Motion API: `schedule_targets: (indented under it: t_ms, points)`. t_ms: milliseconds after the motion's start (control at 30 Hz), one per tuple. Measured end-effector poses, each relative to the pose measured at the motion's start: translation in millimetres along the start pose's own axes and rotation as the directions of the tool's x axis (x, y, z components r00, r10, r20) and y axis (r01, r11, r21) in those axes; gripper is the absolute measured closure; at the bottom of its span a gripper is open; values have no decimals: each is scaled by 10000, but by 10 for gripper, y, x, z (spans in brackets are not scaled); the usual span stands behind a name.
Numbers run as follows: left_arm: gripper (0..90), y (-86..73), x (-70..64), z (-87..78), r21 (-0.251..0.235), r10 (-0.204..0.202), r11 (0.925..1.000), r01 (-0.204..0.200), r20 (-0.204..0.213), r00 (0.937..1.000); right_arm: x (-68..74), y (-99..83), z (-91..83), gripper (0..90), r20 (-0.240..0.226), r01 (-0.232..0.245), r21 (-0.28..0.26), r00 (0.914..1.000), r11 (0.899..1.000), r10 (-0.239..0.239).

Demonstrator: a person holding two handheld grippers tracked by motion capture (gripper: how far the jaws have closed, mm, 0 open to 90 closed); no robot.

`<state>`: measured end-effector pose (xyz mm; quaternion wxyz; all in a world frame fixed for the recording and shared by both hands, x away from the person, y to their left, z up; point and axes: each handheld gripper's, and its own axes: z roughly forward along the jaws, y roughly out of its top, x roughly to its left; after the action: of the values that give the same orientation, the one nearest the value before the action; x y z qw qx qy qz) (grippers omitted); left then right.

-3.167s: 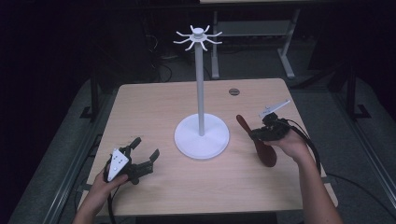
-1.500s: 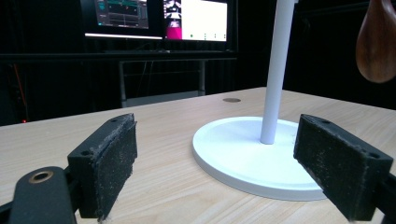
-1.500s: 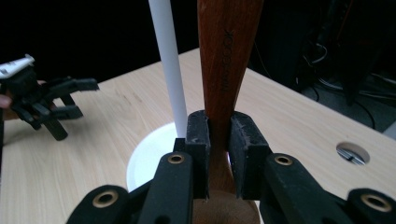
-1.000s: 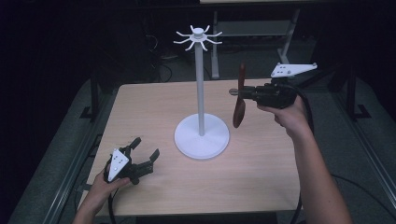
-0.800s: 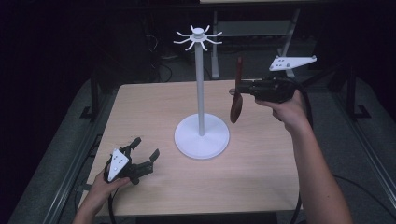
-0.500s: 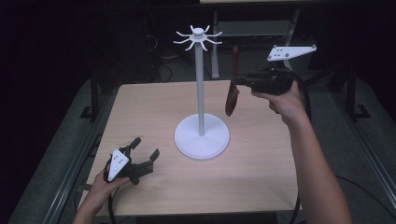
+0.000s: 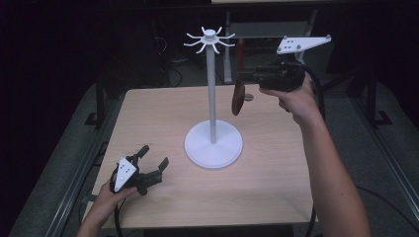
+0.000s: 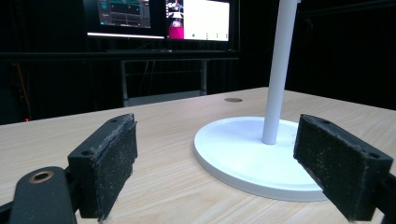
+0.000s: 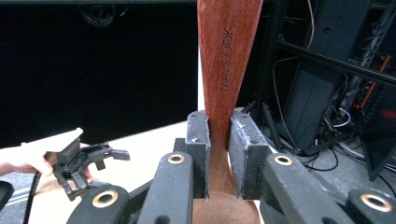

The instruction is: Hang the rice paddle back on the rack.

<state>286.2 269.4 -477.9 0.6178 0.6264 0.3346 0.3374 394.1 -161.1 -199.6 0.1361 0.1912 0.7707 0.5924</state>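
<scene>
A white rack (image 7: 212,98) with a round base and a crown of hooks (image 7: 209,39) stands mid-table. My right gripper (image 7: 247,76) is raised to the right of the pole, shut on a dark wooden spoon (image 7: 238,98) that hangs bowl-down. In the right gripper view the spoon's handle (image 9: 227,56) rises from between the clamped pads (image 9: 198,140). My left gripper (image 7: 150,160) rests on the table at the front left, open, pointing at the rack base (image 8: 247,154) with nothing between its pads (image 8: 109,165).
The wooden table (image 7: 163,108) has a small round grommet (image 7: 248,97) near its far edge. Behind it are metal frames, cables and lit monitors (image 8: 159,16) in a dark room. The person's left hand (image 9: 21,158) and left gripper (image 9: 77,163) appear in the right gripper view.
My right gripper has lifted the spoon off the table, turned it to hang upright, and carried it up and leftward toward the rack's top. The left gripper has stayed put.
</scene>
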Motion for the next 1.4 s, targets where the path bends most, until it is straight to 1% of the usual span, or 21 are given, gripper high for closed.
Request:
schedule_targets:
  t_ms: [133,233,367,533,633,767,867,1100,1200,1400]
  points:
    - [129,-1,0,0,-5,14,10000,-14,5,10000,9,30,36,780,11,89,71,10000,9999,-89]
    - [129,-1,0,0,-10,20,10000,-20,9,10000,10,48,59,780,16,68,113,10000,9999,-69]
    - [130,-1,-3,3,-50,-36,10000,36,26,10000,2,65,99,780,31,116,177,9999,9998,-117]
    - [130,-1,-3,2,-58,-34,10000,34,33,10000,5,75,148,780,20,108,284,9999,9995,-109]
    - [129,-1,-4,3,-76,-44,10000,45,34,10000,5,84,200,780,33,182,350,9998,9992,-183]
    - [129,-1,1,-2,-18,34,10000,-34,36,10000,1,78,250,779,9,153,437,9999,9989,-154]
    - [130,-1,1,-2,-19,32,10000,-32,36,10000,7,75,270,778,-12,157,400,9999,9991,-157]
    - [130,-1,1,-2,-15,32,10000,-31,40,10000,16,73,260,761,86,208,420,9997,9989,-211]
    - [130,-1,1,-2,-15,34,10000,-34,45,10000,20,63,222,737,40,182,277,9998,9995,-183]
    - [130,-1,0,-1,-9,19,10000,-19,39,10000,16,-20,132,698,81,76,295,9999,9995,-79]
